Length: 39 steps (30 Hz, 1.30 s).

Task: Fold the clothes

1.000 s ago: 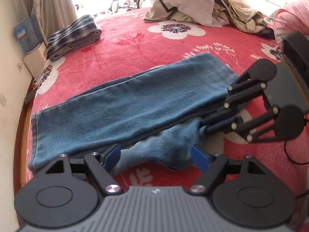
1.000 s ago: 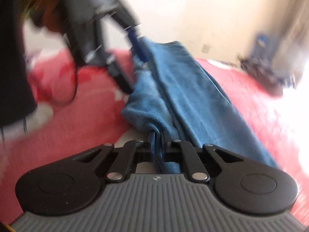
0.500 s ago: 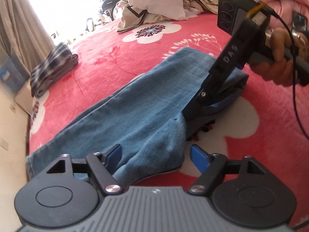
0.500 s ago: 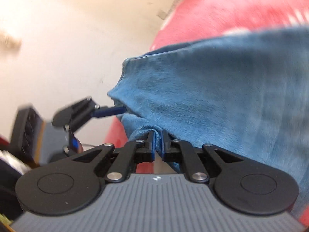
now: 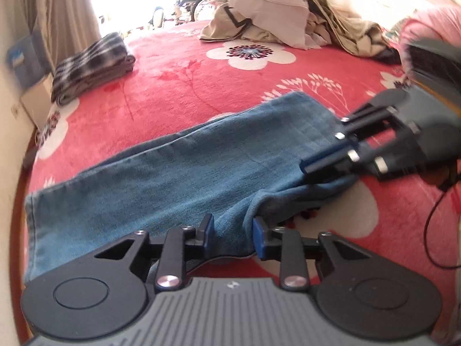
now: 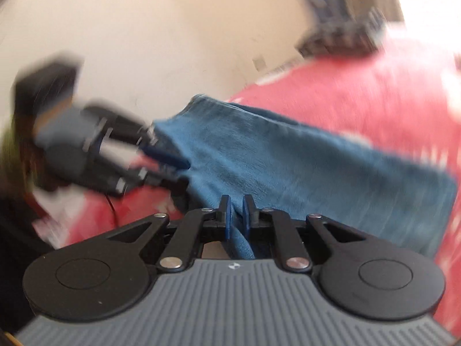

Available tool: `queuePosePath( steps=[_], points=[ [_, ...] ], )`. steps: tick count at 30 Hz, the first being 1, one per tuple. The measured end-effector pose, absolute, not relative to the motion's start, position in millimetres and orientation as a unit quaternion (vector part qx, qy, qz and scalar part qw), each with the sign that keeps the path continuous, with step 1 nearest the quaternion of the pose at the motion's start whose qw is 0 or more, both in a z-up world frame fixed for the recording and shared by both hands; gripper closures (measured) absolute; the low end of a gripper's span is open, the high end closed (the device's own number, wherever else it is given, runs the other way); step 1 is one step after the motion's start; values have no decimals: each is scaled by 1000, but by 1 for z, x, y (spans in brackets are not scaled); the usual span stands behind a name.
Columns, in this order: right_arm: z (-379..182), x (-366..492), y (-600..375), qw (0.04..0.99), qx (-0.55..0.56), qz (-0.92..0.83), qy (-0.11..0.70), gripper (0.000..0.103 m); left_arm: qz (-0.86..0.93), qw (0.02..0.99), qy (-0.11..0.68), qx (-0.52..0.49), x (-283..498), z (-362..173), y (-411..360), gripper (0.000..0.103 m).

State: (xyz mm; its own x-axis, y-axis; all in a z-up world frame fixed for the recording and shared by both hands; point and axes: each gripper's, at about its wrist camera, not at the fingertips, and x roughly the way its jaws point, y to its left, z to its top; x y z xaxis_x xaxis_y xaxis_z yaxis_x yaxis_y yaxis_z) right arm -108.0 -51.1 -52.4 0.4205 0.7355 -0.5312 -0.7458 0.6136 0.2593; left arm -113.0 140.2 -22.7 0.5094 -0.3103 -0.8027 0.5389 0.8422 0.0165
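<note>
Your left gripper [image 5: 232,238] sits at the near edge of the bed w/ its blue pads either side of a bunched fold of the jeans [image 5: 184,181]; jaws are closing on it, denim already between them and the pads look to be on the cloth. Your right gripper [image 6: 236,216] has a thin ridge of the same denim between its blue pads, jaws nearly together but easing apart. In the left wrist view it comes in from the right edge, black linkage arms and blue fingertips laid on the jeans' right end.

Jeans: faded blue denim, soft nap, lying flat as a long band across the bedspread [image 5: 178,86] from near left to mid right. Left end shows a stitched hem by the bed's left edge; near edge is rumpled into a hanging fold where you hold it.

Bedspread is red plush w/ big white blossoms and white sprigs. Toward the far left corner lies a folded plaid garment [image 5: 92,69], black-white check, thick rounded stack. At the far edge, a loose heap of beige clothes [image 5: 282,17], crumpled, one piece w/ a dark stripe. Pink quilted bedding [image 5: 432,26] bulges at the far right corner. Beige curtain [image 5: 52,14] hangs beyond the left edge.

Right wrist view is motion-blurred; fine detail there can't be told.
</note>
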Motion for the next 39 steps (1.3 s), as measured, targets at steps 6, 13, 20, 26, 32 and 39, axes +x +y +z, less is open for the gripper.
queuePosePath(
  steps=[6, 13, 20, 26, 32, 39],
  points=[
    [-45, -153, -23, 834, -195, 476, 199, 93, -245, 851, 459, 67, -94, -23, 154, 74],
    [-60, -141, -5, 837, -262, 434, 208, 92, -262, 841, 471, 46, -94, -20, 161, 66],
    [-55, -113, -17, 852, -131, 426, 274, 92, -287, 840, 448, 105, -106, -17, 147, 59],
    [-63, -123, -9, 833, -123, 453, 293, 92, -276, 839, 446, 144, -106, -26, 133, 59],
    [-73, -137, -3, 826, -152, 451, 300, 91, -279, 831, 455, 157, -108, -31, 133, 59],
    [-88, -134, 4, 830, -133, 450, 301, 89, -309, 821, 474, 74, -100, -21, 154, 56]
  ],
)
